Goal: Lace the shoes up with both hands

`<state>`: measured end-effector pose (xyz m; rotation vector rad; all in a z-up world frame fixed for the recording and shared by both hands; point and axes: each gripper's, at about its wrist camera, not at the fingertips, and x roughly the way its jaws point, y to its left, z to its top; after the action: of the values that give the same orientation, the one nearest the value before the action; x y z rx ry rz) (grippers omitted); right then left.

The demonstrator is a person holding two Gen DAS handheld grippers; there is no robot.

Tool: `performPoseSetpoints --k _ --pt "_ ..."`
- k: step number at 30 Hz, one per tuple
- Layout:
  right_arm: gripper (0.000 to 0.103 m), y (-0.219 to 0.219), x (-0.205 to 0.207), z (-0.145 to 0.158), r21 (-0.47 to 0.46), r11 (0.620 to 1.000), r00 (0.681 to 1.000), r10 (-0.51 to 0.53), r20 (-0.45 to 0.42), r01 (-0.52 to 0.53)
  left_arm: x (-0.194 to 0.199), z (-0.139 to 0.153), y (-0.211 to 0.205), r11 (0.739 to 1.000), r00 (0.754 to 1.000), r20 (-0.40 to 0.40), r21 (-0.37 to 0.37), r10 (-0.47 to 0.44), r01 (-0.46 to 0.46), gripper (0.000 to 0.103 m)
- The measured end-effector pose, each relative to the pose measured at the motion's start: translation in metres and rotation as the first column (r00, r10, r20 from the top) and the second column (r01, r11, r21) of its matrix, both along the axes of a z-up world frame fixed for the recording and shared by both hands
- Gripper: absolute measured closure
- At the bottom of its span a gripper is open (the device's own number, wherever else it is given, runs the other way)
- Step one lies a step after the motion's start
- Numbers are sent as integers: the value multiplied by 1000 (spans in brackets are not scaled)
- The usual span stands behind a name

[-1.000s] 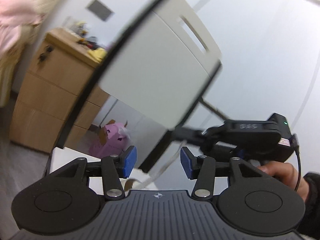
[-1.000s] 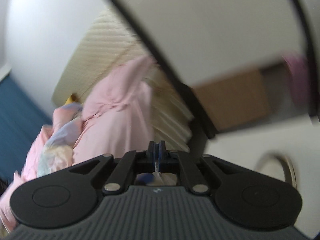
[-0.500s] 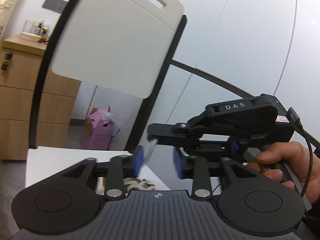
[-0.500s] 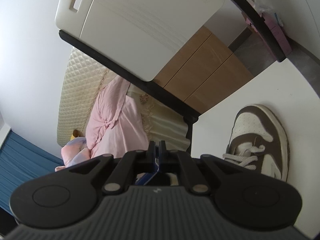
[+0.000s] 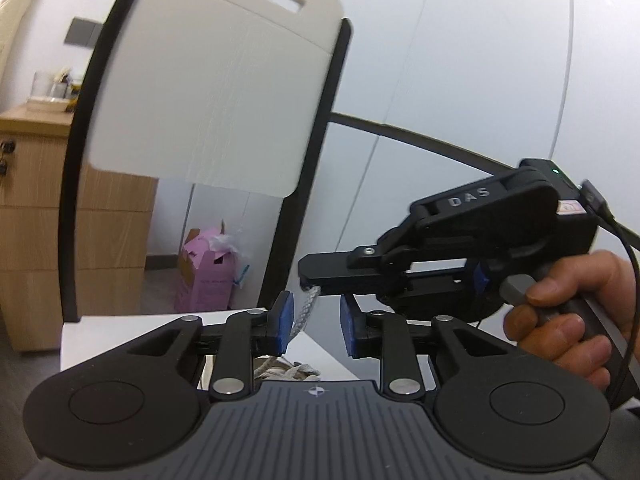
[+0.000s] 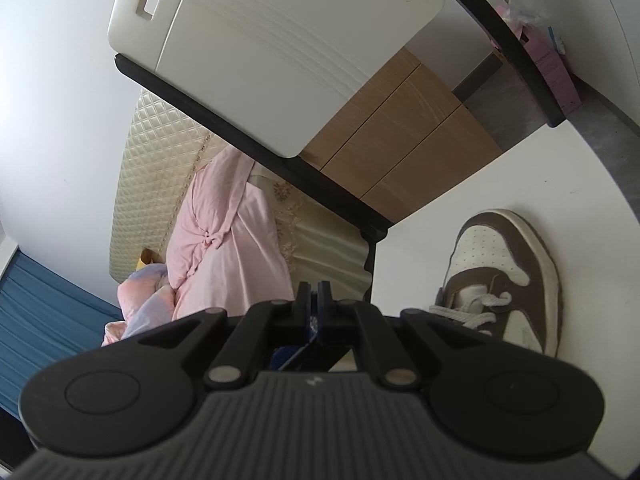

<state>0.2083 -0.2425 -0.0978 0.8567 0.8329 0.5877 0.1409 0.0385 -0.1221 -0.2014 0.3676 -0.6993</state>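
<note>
From the left wrist view, the left gripper (image 5: 316, 328) is closing its blue pads (image 5: 285, 322) around a lace (image 5: 306, 312). The lace is hanging between them, brushing or just beside the left pad and clear of the right one, so it is not yet pinched. The right gripper (image 5: 308, 282) is reaching in from the right, held by a hand (image 5: 576, 312). Its black tips are pressed together on the lace's top end. A coil of lace (image 5: 288, 370) is peeking out just under the left gripper, at the near edge of a white table (image 5: 120, 326). A white chair back (image 5: 216, 92) is filling the far view. The shoe itself is hidden here.

From the right wrist view, the right gripper's (image 6: 318, 292) tips are tight together. The lace is not visible from this side, being blocked by the fingers. A brown and white shoe (image 6: 508, 276) is lying on the table (image 6: 500, 184) to the right, near the gripper, with laces crossing its near part. Its heel end is cut off behind the gripper body.

The lace looks soft, limp and light, woven and not slippery. It is likely to sag or swing unless kept taut between both grips. Pinching it just below the right gripper's hold seems best. The shoe looks light enough to shift if the lace is pulled hard.
</note>
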Motion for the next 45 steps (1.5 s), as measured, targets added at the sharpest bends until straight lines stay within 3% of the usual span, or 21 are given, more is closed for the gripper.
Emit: performPoseSetpoints --k 2,6,8,9,18,20,22,36,40,42,43,45 --pt "97 -3 0 0 -2 1000 1000 -2 2 2 -2 1 -2 1000 1000 28 11 -3 3 101" --pt "91 -12 -1 2 16 1000 1000 -23 12 23 -2 0 -5 999 999 23 4 -40 40 101" --pt "67 -17 -2 4 32 999 999 -39 18 38 -2 -1 -7 999 999 19 13 -39 38 101" --pt "66 -19 -1 5 39 998 999 -46 22 46 -1 -1 -7 999 999 16 12 -36 36 101" --pt "73 -20 1 5 0 1000 1000 -25 8 25 2 -1 -6 999 1000 0 -10 -30 30 101" --pt "93 -18 1 1 0 1000 1000 -13 -3 13 1 -1 -6 999 999 -3 -12 -34 34 101" --pt "99 -17 0 -1 4 1000 1000 -1 -5 1 2 -2 -7 1000 1000 -4 -7 -31 31 100" --pt "99 -24 -2 -8 34 999 999 -14 -31 15 5 -4 -11 999 999 -27 -7 -43 43 100" --pt "92 -29 -3 -11 44 999 1000 -11 -28 12 7 -5 -9 999 999 -32 25 -26 27 100" --pt "79 -29 -7 -8 -29 1000 1000 0 12 0 8 -6 -6 999 999 -37 46 -7 8 100" --pt "71 -26 -10 -6 -107 994 999 25 43 -20 8 -5 -3 998 1000 -27 62 5 -3 100" --pt "70 -15 -18 -3 -286 956 990 98 101 -66 5 -2 -2 991 1000 15 132 24 -26 100"
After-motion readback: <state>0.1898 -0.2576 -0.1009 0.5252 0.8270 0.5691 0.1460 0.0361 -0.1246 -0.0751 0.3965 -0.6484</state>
